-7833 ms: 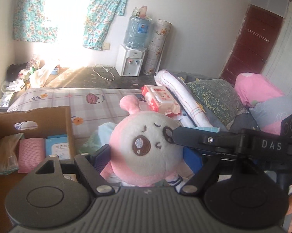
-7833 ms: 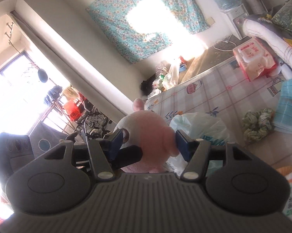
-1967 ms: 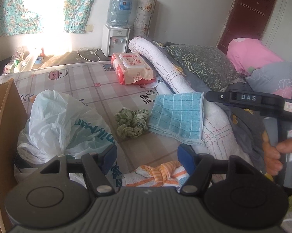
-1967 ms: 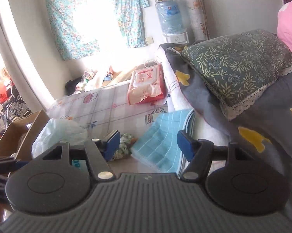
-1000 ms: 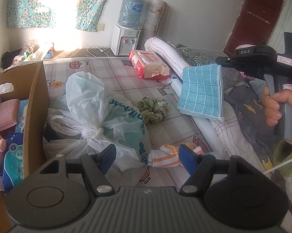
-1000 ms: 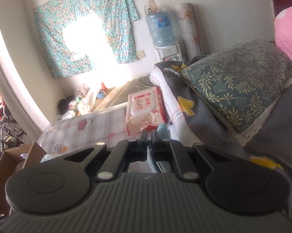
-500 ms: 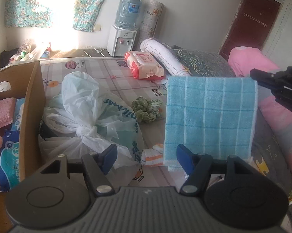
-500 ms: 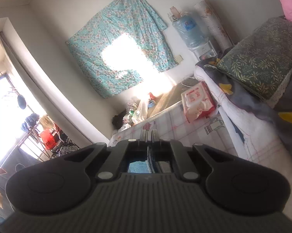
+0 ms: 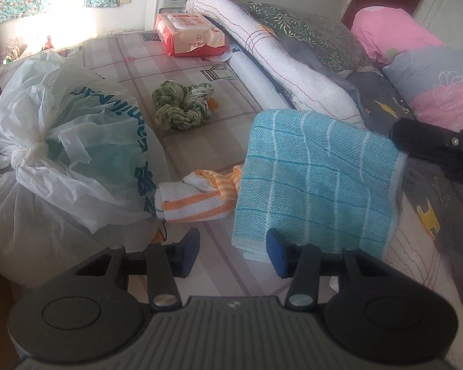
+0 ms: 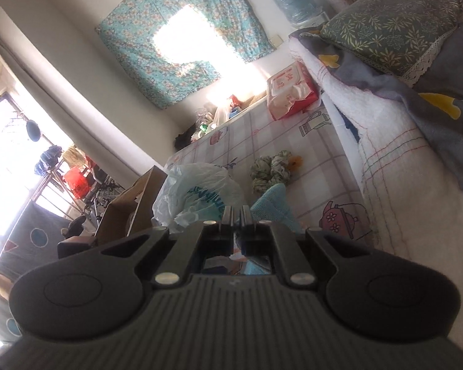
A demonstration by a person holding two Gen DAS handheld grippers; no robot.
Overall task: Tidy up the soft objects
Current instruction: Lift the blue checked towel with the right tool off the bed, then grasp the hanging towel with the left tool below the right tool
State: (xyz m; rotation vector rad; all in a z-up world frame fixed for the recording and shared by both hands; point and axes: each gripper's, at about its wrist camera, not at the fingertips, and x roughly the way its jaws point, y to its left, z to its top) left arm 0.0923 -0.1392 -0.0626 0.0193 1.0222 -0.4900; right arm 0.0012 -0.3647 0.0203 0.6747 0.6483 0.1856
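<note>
A light blue checked towel (image 9: 317,185) hangs over the bed from its upper right corner, where my right gripper (image 9: 399,141) is shut on it. In the right wrist view the right gripper (image 10: 237,212) shows its jaws together, with the towel (image 10: 271,205) just beyond them. My left gripper (image 9: 233,251) sits low in front of the towel, its jaws closing. The towel's lower left corner lies between them, close to the right pad (image 9: 276,252), and the left pad stands clear of it.
On the checked bed sheet (image 9: 200,141) lie an orange-striped cloth (image 9: 197,199), a green knotted cloth (image 9: 182,108), a tied white plastic bag (image 9: 62,141) and a red wipes pack (image 9: 191,34). A rolled white blanket (image 9: 271,61) and pillows line the right. A cardboard box (image 10: 129,206) stands left.
The left gripper has dropped towards the bed and its jaws have narrowed. The towel, carried by the right gripper, has come lower and nearer, its bottom corner now between the left jaws.
</note>
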